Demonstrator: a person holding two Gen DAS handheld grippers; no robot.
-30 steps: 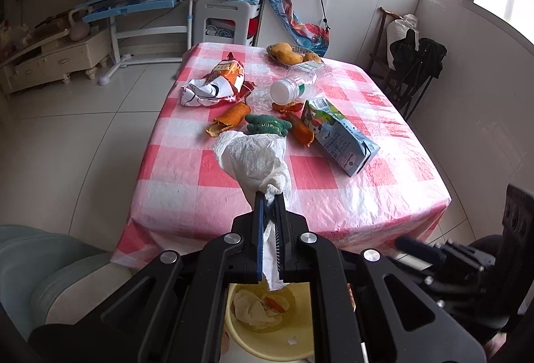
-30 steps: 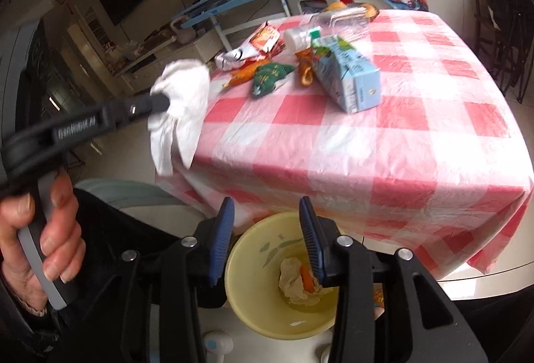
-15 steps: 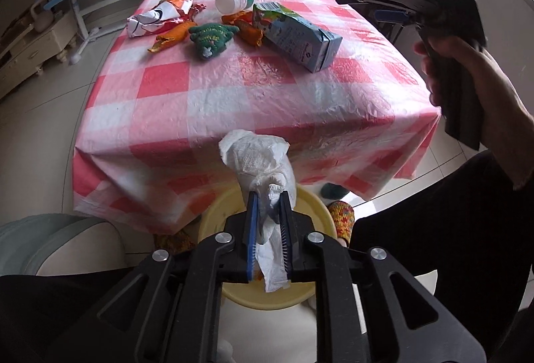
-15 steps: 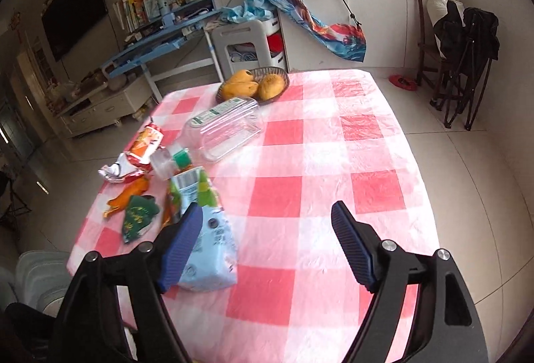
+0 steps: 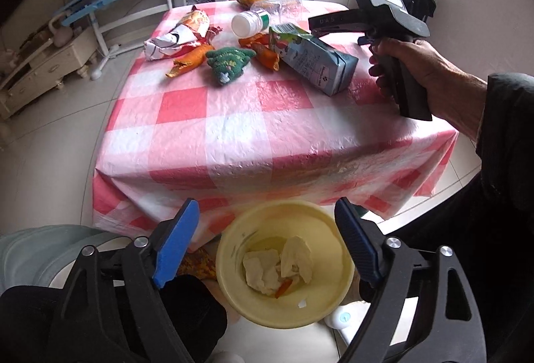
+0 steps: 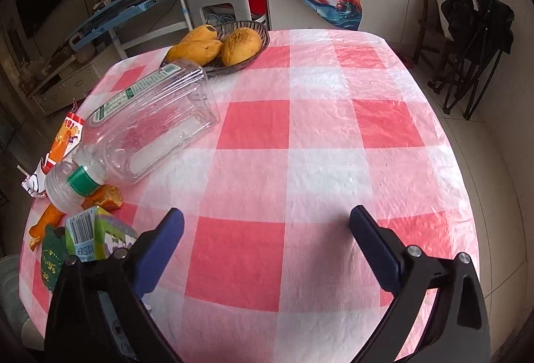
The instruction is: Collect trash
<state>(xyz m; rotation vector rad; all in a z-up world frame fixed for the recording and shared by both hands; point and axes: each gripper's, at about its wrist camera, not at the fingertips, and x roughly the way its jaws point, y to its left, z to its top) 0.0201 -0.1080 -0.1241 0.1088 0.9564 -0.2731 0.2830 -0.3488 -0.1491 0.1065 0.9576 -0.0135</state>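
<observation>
My left gripper is open and empty, right above the yellow bin on the floor by the table's front edge. Crumpled white tissues lie in the bin. On the checked table lie a milk carton, a clear plastic bottle, a green wrapper, orange wrappers and a snack bag. My right gripper is open and empty over the table, with the carton at its left finger. It also shows in the left wrist view.
A basket of mangoes stands at the table's far side. A grey seat is at the lower left beside the bin. Chairs with dark clothes stand at the right wall. White cabinets and a cluttered blue desk are behind the table.
My left gripper opened over the bin and the white tissue dropped into it. My right gripper rose from the bin to above the table and opened wider.
</observation>
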